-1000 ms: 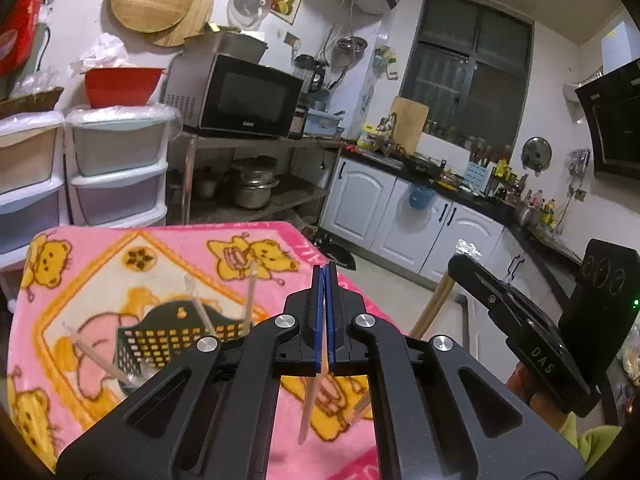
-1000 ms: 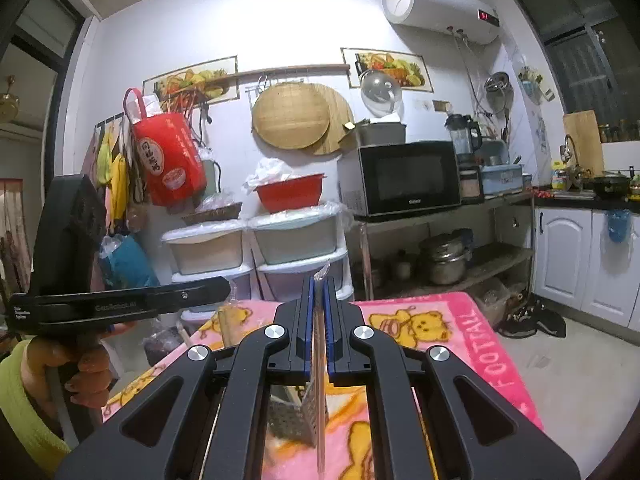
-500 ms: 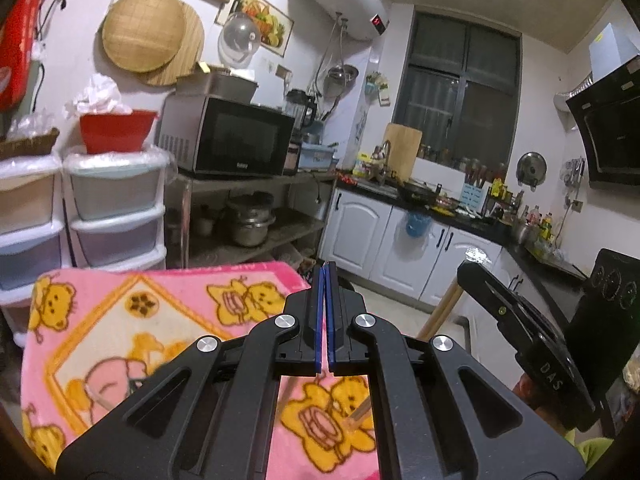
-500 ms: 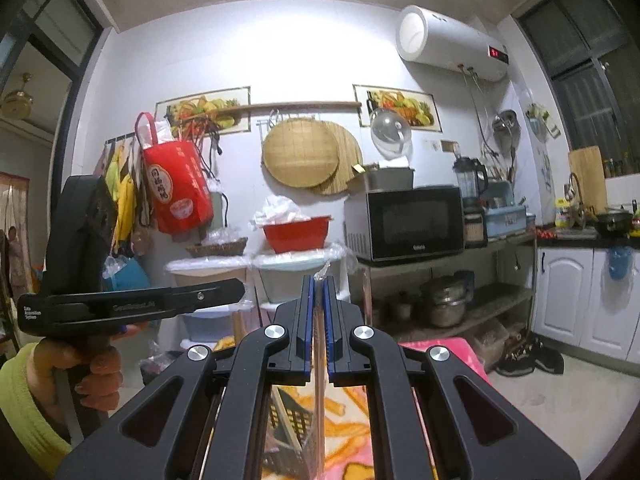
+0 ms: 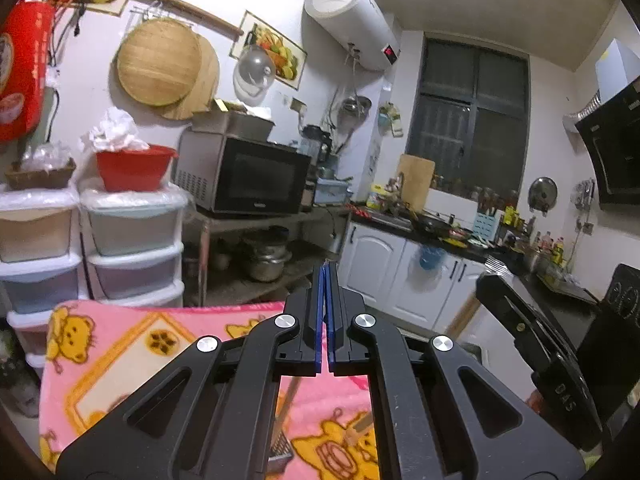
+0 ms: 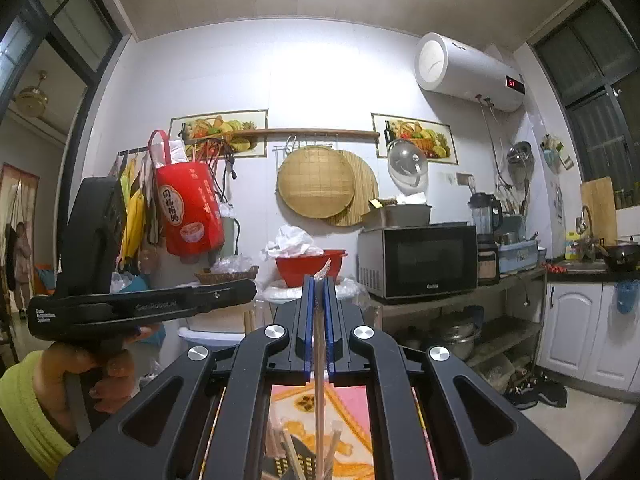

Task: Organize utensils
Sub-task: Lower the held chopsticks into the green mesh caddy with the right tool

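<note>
At lower centre of the right view, the right gripper [image 6: 318, 320] is clamping a wrapped chopstick [image 6: 319, 392] upright above the basket [image 6: 298, 466]; the left gripper [image 5: 325, 316] is pressed together, empty.

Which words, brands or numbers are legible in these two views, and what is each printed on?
"DAS": side of the right gripper.
"Data Acquisition System": left gripper, small.
"51": red display on the water heater.
Red bag: Chinese characters, not clearly readable.
Microwave brand: too small to read.

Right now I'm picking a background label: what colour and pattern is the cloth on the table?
The cloth is pink with yellow cartoon bears, clearest in the left wrist view.
</note>
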`<state>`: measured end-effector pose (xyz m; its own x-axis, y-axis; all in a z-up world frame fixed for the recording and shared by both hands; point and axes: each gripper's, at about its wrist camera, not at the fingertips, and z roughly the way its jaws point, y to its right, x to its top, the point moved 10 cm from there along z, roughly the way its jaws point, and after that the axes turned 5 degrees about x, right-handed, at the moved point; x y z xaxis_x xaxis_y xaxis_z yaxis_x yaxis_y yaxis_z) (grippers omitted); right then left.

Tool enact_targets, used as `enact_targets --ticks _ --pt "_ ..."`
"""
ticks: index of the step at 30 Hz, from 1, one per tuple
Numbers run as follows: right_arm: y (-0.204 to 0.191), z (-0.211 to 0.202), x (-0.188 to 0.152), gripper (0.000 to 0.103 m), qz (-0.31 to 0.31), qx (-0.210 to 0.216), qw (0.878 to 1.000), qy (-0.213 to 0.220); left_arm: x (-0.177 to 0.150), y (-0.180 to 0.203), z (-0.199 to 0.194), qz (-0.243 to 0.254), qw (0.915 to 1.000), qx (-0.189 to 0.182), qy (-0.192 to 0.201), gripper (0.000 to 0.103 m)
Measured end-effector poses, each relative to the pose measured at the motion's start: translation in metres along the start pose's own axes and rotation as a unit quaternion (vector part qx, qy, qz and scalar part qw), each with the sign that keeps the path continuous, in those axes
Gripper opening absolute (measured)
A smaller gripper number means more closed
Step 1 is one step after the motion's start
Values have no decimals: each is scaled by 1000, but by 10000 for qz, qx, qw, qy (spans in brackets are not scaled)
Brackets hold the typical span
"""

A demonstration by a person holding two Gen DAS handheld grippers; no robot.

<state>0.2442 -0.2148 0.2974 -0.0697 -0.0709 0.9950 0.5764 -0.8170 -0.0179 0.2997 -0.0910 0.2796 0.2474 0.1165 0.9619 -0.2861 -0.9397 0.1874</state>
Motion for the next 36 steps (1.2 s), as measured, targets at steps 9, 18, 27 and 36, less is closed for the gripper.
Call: enact_targets --ticks 9,18,27,36 --pt "-8 21 23 5 -176 41 9997 132 25 -32 6 -2 9990 413 186 0" --pt "-9 53 15 5 -151 108 9998 -1 25 -78 21 -116 9961 840 254 0" --pt "-4 79 -17 5 46 140 9995 -283 1 -102 32 -274 9958 869 125 0" --pt "-10 95 -55 5 36 197 9984 -529 -24 -109 41 -277 9959 859 -110 0"
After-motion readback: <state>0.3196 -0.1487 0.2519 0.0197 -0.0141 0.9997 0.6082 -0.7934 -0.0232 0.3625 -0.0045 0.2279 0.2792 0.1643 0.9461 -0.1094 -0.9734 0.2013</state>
